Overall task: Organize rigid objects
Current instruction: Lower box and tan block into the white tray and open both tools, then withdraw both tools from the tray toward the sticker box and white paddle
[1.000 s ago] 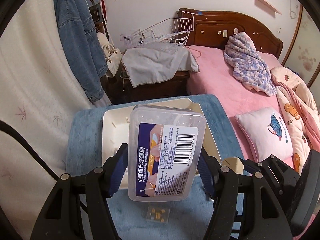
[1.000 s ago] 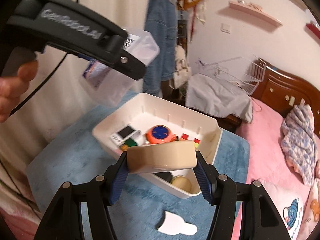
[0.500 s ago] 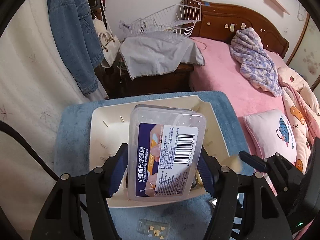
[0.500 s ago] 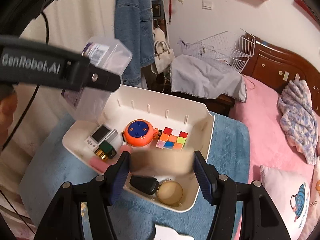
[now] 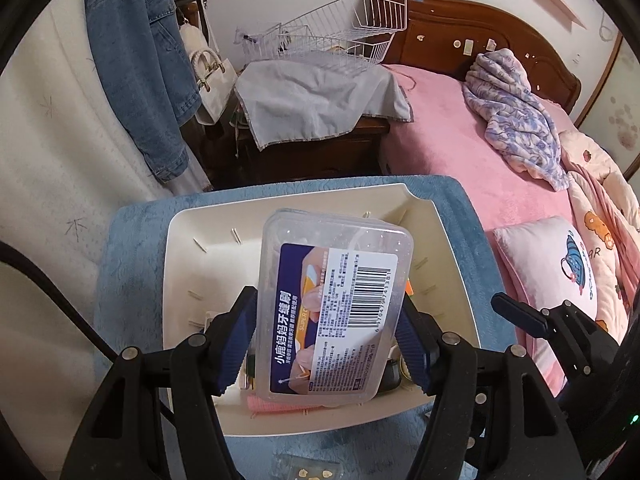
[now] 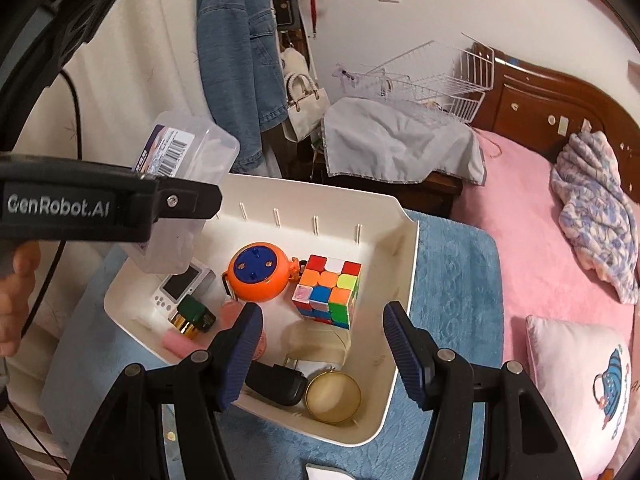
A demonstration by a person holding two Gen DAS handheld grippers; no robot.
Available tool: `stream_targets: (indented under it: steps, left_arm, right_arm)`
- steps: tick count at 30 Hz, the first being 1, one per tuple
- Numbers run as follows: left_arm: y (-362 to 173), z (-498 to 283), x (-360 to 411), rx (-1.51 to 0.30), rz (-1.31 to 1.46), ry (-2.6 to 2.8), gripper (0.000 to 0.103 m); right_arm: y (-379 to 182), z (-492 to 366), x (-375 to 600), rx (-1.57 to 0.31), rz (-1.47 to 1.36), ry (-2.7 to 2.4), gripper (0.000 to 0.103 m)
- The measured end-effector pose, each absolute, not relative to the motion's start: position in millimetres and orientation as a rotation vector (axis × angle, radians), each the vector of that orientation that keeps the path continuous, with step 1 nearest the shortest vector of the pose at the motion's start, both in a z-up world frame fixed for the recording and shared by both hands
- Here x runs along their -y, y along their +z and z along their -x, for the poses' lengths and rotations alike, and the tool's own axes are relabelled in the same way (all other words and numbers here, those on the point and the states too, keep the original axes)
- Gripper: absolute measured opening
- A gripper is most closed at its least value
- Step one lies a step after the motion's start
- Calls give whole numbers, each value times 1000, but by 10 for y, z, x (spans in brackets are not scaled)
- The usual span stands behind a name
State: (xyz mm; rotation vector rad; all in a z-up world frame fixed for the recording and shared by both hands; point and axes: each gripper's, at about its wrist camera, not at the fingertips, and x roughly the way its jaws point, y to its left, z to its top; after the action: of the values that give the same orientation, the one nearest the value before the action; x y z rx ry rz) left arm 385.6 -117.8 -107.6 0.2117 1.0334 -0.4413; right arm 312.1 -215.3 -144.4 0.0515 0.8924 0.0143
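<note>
My left gripper point(image 5: 326, 320) is shut on a clear plastic box point(image 5: 336, 280) with a blue barcode label, held over the white bin point(image 5: 176, 240). In the right wrist view the same box point(image 6: 188, 148) hangs above the bin's left end. My right gripper point(image 6: 324, 356) stands open over the bin's near side. A blurred beige block point(image 6: 316, 340) lies below it inside the bin, free of both pads. The bin point(image 6: 412, 280) also holds a colour cube point(image 6: 328, 292), an orange round reel point(image 6: 258, 272), a gold tin point(image 6: 332, 398), a black item point(image 6: 276, 384) and a small white device point(image 6: 180, 290).
The bin sits on a blue mat point(image 6: 452, 280). A small blister pack point(image 5: 308, 470) lies on the mat in front of the bin. A pink bed point(image 5: 460, 152) and pillow point(image 5: 552, 280) are to the right. A cloth-covered nightstand point(image 5: 320, 100) with wire baskets stands behind. A hand point(image 6: 16, 292) holds the left gripper.
Both grippers came forward and down over the bin. The beige block that sat between the right pads has left them and now lies in the bin. The left keeps its box.
</note>
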Motion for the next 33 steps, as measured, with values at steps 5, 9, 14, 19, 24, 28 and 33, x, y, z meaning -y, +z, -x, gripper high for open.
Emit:
stream_targets:
  steps: [5, 9, 14, 19, 24, 28, 33]
  left_arm:
    - [-1010, -3819, 1167, -1020, -192, -450, 71]
    - [-908, -3758, 1162, -981, -190, -453, 80]
    - [-782, -3631, 1152, -963, -202, -452, 83]
    - [-624, -3451, 1105, -926, -211, -448, 83]
    - [-440, -3208, 1044, -871, -219, -441, 83]
    - [-321, -2983, 956, -830, -218, -427, 83]
    - [-271, -2722, 834, -809, -225, -403, 83]
  right_arm:
    - [-1385, -3081, 2222, -893, -102, -3, 66]
    - [-1291, -2991, 2247, -877, -123, -10, 73]
    - [-1148, -2841, 2300, -854, -173, -23, 73]
    - [-990, -2649, 2321, -826, -211, -41, 77]
    - [-835, -2414, 2352, -788, -261, -49, 78]
    - [-756, -2184, 2401, -770, -307, -54, 81]
    - [-754, -1873, 2519, -771, -419, -80, 81]
